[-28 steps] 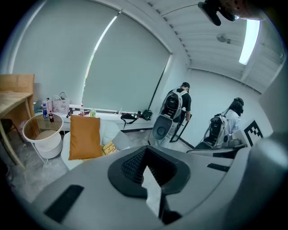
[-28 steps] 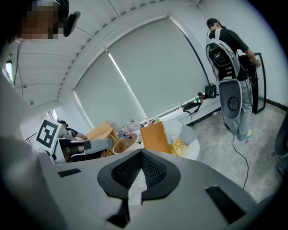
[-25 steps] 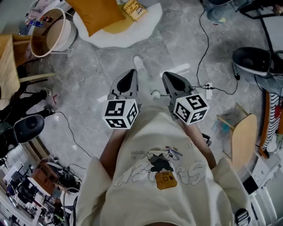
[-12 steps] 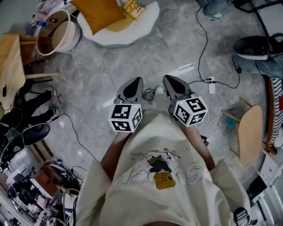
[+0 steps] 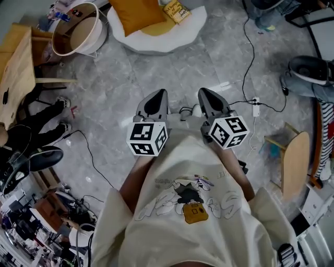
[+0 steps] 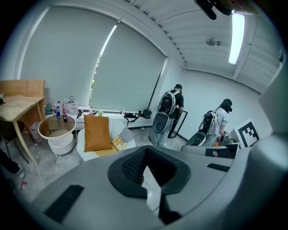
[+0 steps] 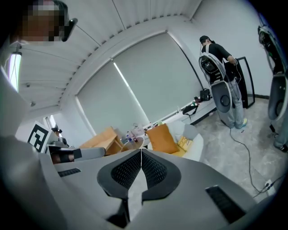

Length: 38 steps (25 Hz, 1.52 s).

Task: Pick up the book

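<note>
The book (image 5: 176, 10) is yellow and lies on a white low seat (image 5: 156, 39) at the top of the head view, beside an orange cushion (image 5: 138, 13). It also shows far ahead in the left gripper view as the book (image 6: 119, 143), and in the right gripper view as the book (image 7: 185, 143). My left gripper (image 5: 156, 95) and right gripper (image 5: 206, 94) are held side by side in front of my chest, well short of the seat. Both point toward it. The left gripper (image 6: 146, 149) and the right gripper (image 7: 141, 150) are shut with nothing between their pads.
A round white basket table (image 5: 78, 31) stands left of the seat, and a wooden table (image 5: 18, 68) at far left. Cables (image 5: 245, 57) and a power strip (image 5: 255, 107) lie on the grey floor. A wooden chair (image 5: 295, 161) is at right. Two people (image 6: 173, 105) stand at the back.
Both grippers and I have moved forward over the floor toward the white seat; basket and seat sit closer in view. The jaws stay shut.
</note>
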Available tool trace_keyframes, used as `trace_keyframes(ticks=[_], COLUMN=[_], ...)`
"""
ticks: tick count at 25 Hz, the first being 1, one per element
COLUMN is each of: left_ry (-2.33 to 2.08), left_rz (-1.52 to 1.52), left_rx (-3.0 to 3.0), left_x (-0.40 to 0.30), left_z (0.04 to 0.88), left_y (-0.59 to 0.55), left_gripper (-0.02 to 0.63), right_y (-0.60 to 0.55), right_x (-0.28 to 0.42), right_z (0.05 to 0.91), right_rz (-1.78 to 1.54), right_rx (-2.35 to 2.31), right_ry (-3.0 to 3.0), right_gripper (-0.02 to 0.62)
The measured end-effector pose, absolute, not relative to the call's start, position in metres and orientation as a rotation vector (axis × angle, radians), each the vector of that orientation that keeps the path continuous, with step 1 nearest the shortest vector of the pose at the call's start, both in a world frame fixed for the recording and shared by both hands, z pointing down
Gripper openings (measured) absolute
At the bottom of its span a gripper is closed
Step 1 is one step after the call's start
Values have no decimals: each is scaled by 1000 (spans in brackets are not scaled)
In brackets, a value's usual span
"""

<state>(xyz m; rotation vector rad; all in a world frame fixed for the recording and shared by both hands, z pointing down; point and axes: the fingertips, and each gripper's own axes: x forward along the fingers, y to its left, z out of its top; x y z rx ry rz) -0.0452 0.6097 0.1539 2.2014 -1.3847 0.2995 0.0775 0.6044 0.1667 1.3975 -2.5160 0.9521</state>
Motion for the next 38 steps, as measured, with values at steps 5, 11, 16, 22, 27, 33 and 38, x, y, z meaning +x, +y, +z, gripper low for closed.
trace_keyframes(ticks=[5,11,16,22,27,33,38], left_ry=[-1339,-1239,-1204,-1250,-1244,-1248,-1227], left_rz=[275,314,332,321,352,364,405], left_rx=[2213,2200,2231,2221,2267,2287,2298], left_x=[-94,-97,-69,-53,-16,23,47], left_z=[158,182,179,170,160,151,151], left_y=[605,595,563,501,441,391,371], left_gripper=[5,6,5,6,6,5,6], right_y=[600,601,572,505,439,390,374], right_x=[30,24,50,71,108,151,176], right_z=[162,163,174,176,166,148,156], right_rz=[906,1007,1011,975,946,877,929], right_rx=[1459,1389,1490,1470,1491,1536,1573], right_ry=[-2512,-2560,-2490,-2498,-2525,-2594,-2563], right_gripper=[23,23,23,23,23,23,25])
